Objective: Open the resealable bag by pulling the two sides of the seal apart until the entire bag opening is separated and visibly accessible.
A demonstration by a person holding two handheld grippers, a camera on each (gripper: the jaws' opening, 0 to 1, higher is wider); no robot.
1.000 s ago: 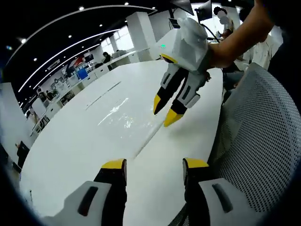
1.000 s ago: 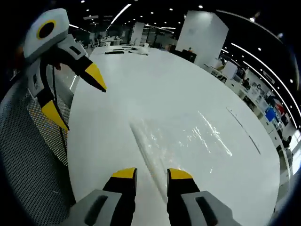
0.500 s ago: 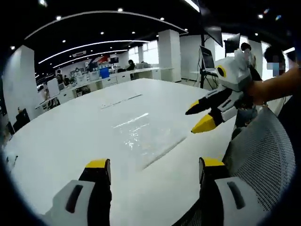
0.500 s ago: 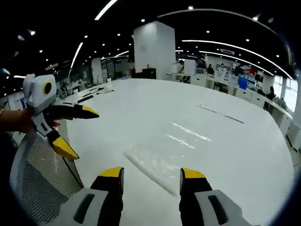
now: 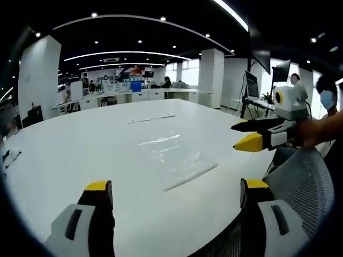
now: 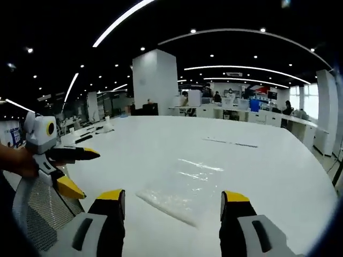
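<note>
A clear resealable bag (image 5: 174, 158) lies flat on the white table (image 5: 80, 155), its seal strip along the near edge. My left gripper (image 5: 176, 195) is open above the table's near edge, short of the bag and holding nothing. The right gripper (image 5: 242, 135) shows at the right of the left gripper view, open, held by a hand. In the right gripper view the bag (image 6: 179, 193) lies just ahead of my open right gripper (image 6: 172, 206), and the left gripper (image 6: 77, 170) hovers open at the left.
A grey mesh chair back (image 5: 303, 182) stands at the table's near edge, also seen as mesh (image 6: 35, 214) at the left. A thin strip (image 5: 151, 118) lies farther across the table. Desks, pillars and people fill the office behind.
Both grippers have lifted and pulled back from the bag, tilting to a more level view. Both have opened wider. The bag has not moved.
</note>
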